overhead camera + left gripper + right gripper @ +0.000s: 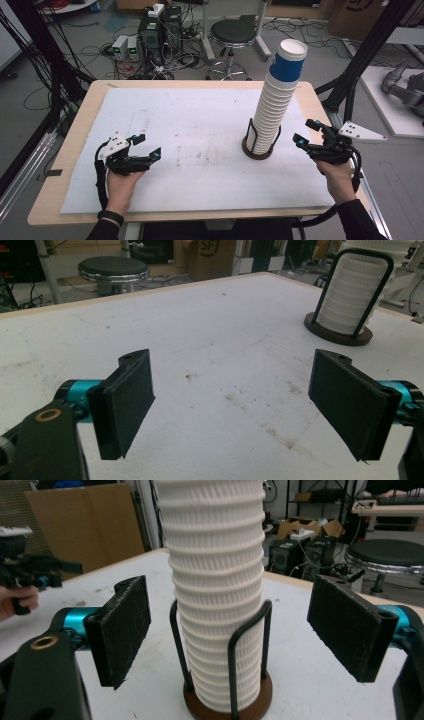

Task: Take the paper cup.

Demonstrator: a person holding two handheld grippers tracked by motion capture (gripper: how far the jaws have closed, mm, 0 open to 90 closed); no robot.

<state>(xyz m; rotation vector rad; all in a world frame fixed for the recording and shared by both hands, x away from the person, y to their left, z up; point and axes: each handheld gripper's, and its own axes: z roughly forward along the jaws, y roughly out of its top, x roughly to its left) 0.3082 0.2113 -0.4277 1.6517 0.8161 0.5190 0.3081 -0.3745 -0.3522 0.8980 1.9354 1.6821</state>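
The stack of cups (274, 107) stands upright in its wire holder (259, 145) right of the desk's (80, 165) middle; the right gripper (308, 133), jaws apart and empty, faces it from just beside, nearer than the left gripper (147, 145), jaws also apart, well away on the white mat (200, 125)
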